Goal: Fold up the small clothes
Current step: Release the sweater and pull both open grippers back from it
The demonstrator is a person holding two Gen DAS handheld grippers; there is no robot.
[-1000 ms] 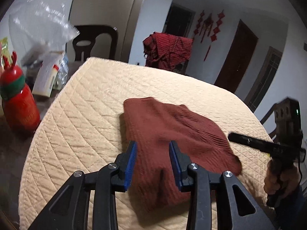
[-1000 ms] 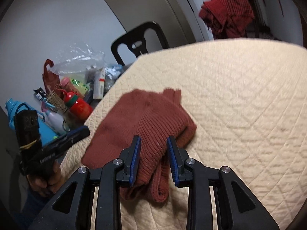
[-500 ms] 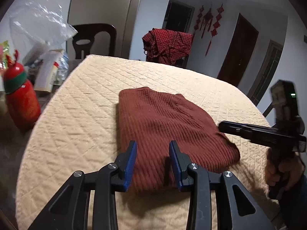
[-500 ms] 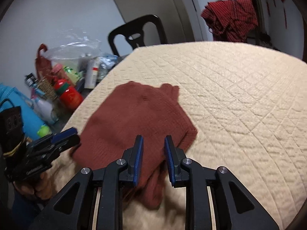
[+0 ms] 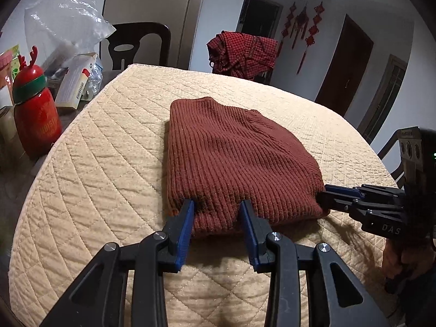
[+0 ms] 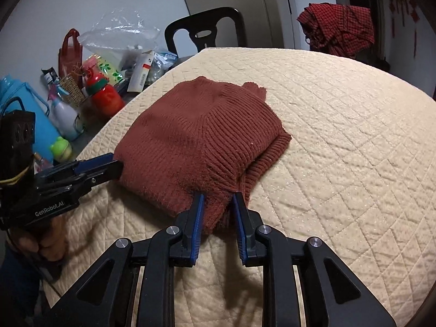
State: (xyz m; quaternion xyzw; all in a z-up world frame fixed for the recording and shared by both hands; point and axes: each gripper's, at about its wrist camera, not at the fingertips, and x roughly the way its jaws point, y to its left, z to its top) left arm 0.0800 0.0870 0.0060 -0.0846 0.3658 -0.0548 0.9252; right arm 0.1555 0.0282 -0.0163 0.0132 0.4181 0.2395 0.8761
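A rust-brown knit sweater (image 5: 231, 152) lies folded on the quilted beige table cover (image 5: 109, 163). My left gripper (image 5: 217, 207) is shut on the sweater's near edge, with the fabric bunched between its blue pads. In the right wrist view the sweater (image 6: 196, 136) has a thick fold at its near right corner, and my right gripper (image 6: 218, 199) is shut on that corner. Each gripper shows in the other's view: the right gripper (image 5: 327, 193) at the sweater's right end, the left gripper (image 6: 114, 163) at its left end. A hand holds each one.
A red antlered bottle (image 5: 35, 109), a white box (image 5: 73, 81) and a clear plastic bag (image 5: 62, 27) crowd the table's left side. A dark chair (image 5: 139, 43) and a red plaid cloth (image 5: 242, 51) stand behind. A blue container (image 6: 27, 109) sits far left.
Both grippers came down toward the table with the sweater's edge. The sweater, earlier lifted and rumpled, now lies flat and squared. The right jaws have narrowed on the fabric.
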